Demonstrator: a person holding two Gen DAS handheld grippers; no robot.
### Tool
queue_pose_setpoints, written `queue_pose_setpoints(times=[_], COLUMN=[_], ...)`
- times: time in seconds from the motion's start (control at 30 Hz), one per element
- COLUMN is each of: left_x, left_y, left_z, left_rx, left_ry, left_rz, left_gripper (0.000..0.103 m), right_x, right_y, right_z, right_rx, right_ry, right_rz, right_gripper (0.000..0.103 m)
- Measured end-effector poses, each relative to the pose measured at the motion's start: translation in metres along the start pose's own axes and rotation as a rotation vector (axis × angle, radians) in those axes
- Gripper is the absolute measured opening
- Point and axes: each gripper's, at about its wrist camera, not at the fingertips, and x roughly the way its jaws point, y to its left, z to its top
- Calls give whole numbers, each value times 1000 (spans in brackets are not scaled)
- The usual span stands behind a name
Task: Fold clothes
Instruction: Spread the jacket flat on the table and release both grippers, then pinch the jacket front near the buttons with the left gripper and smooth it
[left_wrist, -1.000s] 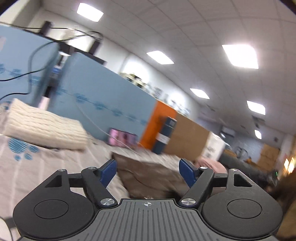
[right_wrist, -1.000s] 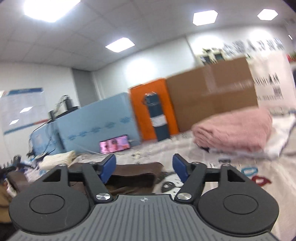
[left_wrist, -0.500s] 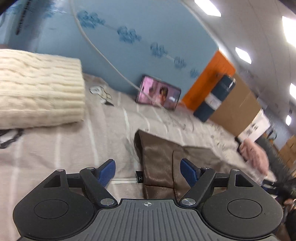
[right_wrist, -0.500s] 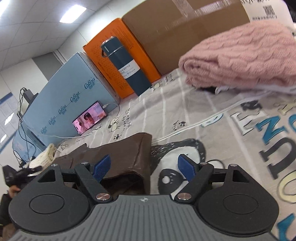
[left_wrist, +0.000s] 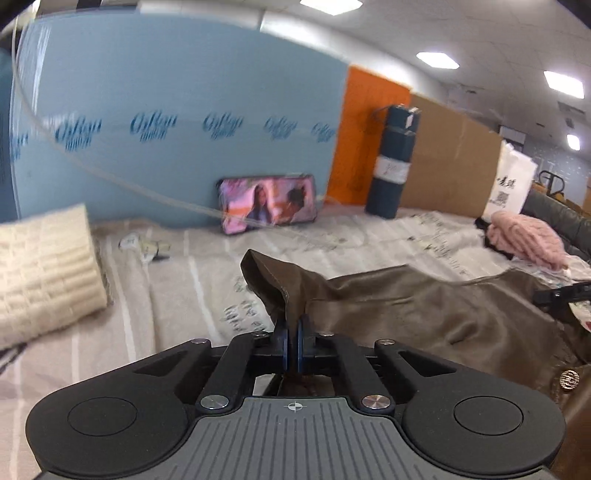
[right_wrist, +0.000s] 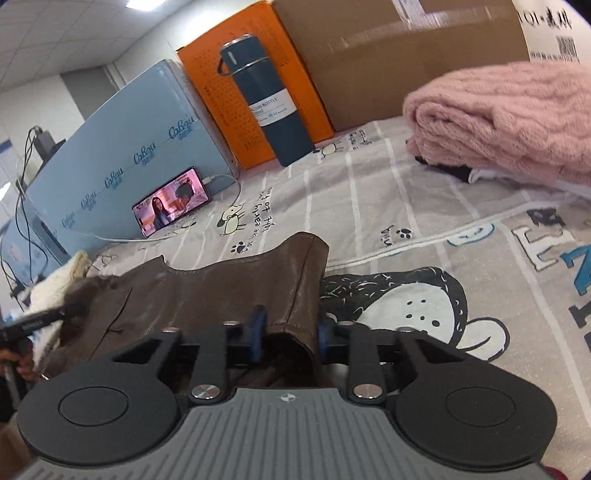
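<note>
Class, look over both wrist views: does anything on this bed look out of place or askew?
A phone playing video leans against the blue board, unrelated to folding. The brown garment lies rumpled, one corner pinched up by the left gripper.

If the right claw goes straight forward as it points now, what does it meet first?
The brown garment: its edge already lies between the right claw fingers, which are not closed.

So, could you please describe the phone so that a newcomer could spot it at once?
Find the big blue board standing at the back of the printed sheet. The phone leans on its foot, left of the orange box and the dark bottle. It is the only lit screen, glowing pink.
</note>
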Motion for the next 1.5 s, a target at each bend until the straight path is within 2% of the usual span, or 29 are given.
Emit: queue_pose_setpoints(times=[0.1, 0.2, 0.3, 0.37, 0.43, 0.53, 0.57, 0.63, 0.7, 0.73, 0.77, 0.8, 0.9, 1.03, 1.17, 1.27, 1.37, 1.5], left_x=[-23, -36, -32, -21, -6, 22, 27, 33, 32, 28, 23, 17, -10, -46, -77, -91, -98, -102], left_y=[-9, -8, 8, 22, 33, 48, 52, 61, 68, 71, 73, 75, 77, 72, 54, 39, 28, 18], left_z=[7, 21, 36, 43, 41, 30, 26, 21, 19, 19, 19, 19, 15, 4, -14, -29, -45, -63], left_rx=[36, 50, 28, 1, -19, -52, -66, -97, -121, -138, -156, -174, -196, -203, -180, -164, -160, -142], left_ry=[-85, -153, -176, -143, -77, 50, 71, 99, 113, 106, 97, 88, 37, 7, 5, 37, 89, 155], left_rz=[36, 100, 160, 177, 188, 218, 231, 254, 283, 290, 294, 298, 276, 212, 113, 40, 24, 48], left_gripper=[2, 2, 2, 2, 3, 8, 10, 22, 47, 52, 62, 68, 78, 81, 86, 87, 87, 87], right_x=[-8, -13, -1, 18, 42, 84, 98, 115, 120, 119, 115, 110, 90, 56, 32, 30, 36, 41], right_y=[14, 31, 48, 51, 55, 50, 48, 39, 30, 26, 26, 26, 34, 53, 80, 100, 118, 134], right_z=[6, 27, 54, 72, 86, 91, 91, 85, 84, 82, 81, 80, 75, 68, 57, 42, 19, -13], right_rx=[-86, -177, -263, -293, -319, -351, -356, -355, -333, -325, -328, -336, -383, -426, -446, -452, -502, -591], right_ry=[-70, -156, -218, -217, -184, -71, -31, 12, 37, 42, 38, 32, -14, -82, -68, -5, 82, 208], right_rz=[-6, 7, 19, 24, 28, -21, -45, -103, -135, -148, -159, -170, -211, -127, 74, 225, 320, 337], right_gripper=[17, 16, 16, 16, 16, 17, 18, 25, 45, 48, 53, 58, 69, 76, 80, 81, 81, 82])
